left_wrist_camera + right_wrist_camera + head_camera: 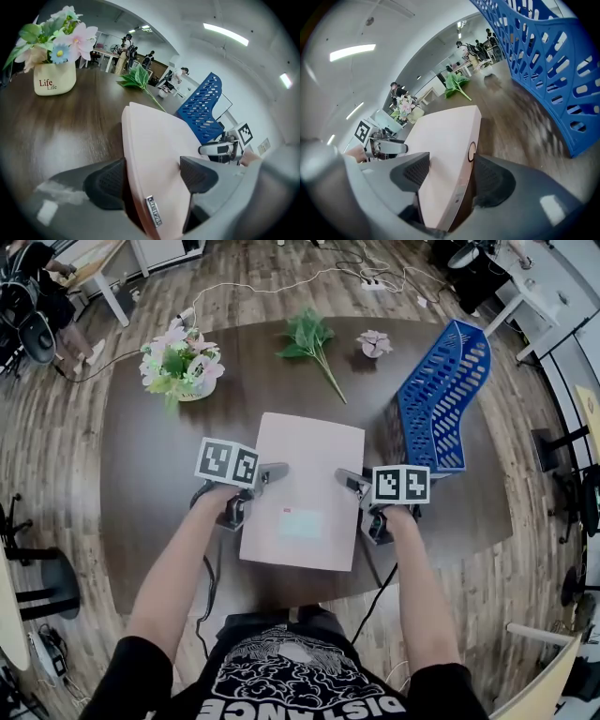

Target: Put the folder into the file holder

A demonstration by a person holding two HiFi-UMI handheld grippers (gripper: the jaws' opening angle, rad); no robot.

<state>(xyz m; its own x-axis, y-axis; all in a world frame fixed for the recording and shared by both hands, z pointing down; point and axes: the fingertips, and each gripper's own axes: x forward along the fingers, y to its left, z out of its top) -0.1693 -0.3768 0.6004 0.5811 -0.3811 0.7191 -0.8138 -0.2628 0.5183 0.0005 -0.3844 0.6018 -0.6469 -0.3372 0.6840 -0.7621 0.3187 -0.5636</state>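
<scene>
Between the pads of the left claw (154, 174) sat the near-left edge of the pink folder (305, 488), pinched above and below; the right claw (450, 171) gripped the opposite edge likewise (the thick one with a ring hole). Held so, the folder lay over the table (159, 484), just left of the blue file holder (441, 399). Done well, I judged, both claws would lift together, stand the folder up and feed it squarely between the holder's walls. Bare tabletop lay left of the holder; a leafy sprig (309, 338) and a flowerpot (183, 367) sat farther left.
</scene>
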